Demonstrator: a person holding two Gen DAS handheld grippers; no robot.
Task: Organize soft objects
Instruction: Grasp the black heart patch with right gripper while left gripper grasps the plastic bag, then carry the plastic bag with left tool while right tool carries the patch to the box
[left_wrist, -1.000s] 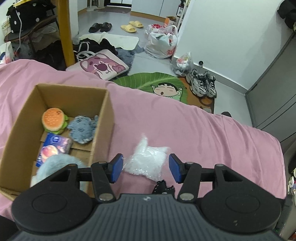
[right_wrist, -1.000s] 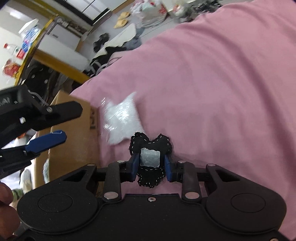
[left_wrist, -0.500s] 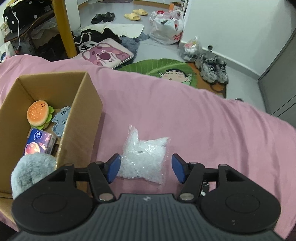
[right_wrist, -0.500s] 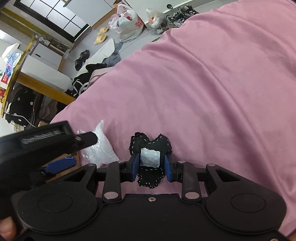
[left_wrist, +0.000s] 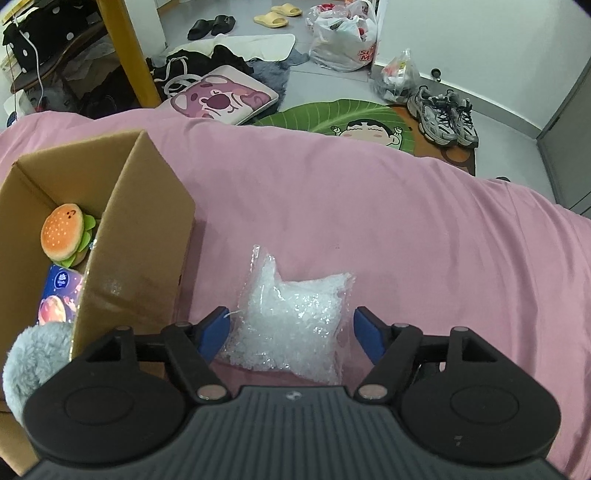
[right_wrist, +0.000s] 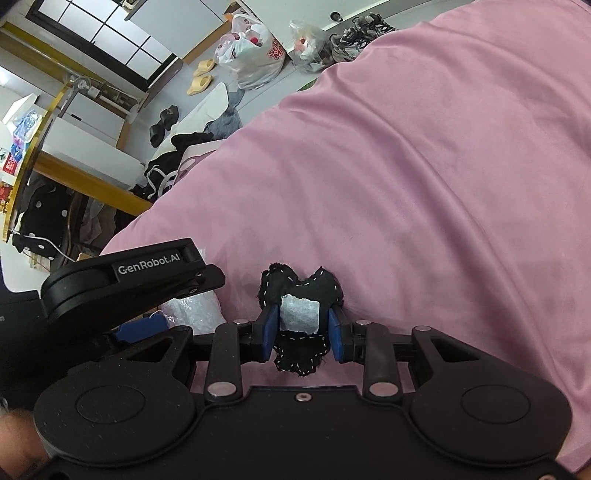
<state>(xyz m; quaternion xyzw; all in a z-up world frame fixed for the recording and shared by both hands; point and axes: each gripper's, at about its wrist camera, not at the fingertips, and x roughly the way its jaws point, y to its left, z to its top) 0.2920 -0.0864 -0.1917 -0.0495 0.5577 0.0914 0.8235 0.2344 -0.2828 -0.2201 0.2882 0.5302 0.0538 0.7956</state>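
A clear plastic bag of white filling (left_wrist: 291, 321) lies on the pink bedspread (left_wrist: 388, 229), right of an open cardboard box (left_wrist: 133, 251). My left gripper (left_wrist: 291, 332) is open, its blue fingertips on either side of the bag's near half. The box holds a burger plush (left_wrist: 64, 234), a blue tissue pack (left_wrist: 59, 295) and a grey fluffy plush (left_wrist: 35, 354). My right gripper (right_wrist: 300, 325) is shut on a black fabric heart with white stitching and a white label (right_wrist: 299, 291), held just above the bedspread (right_wrist: 424, 177). In the right wrist view the left gripper's body (right_wrist: 125, 280) covers most of the bag (right_wrist: 195, 310).
Beyond the bed's far edge the floor holds a pink bear cushion (left_wrist: 221, 98), a green cartoon mat (left_wrist: 351, 122), grey sneakers (left_wrist: 443, 114), plastic bags (left_wrist: 343, 40), slippers and dark clothes. A yellow post (left_wrist: 125, 48) stands at the far left.
My left gripper has shifted right, away from the box, and moved in over the plastic bag, still open. The right gripper has kept its hold on the black heart and turned slightly.
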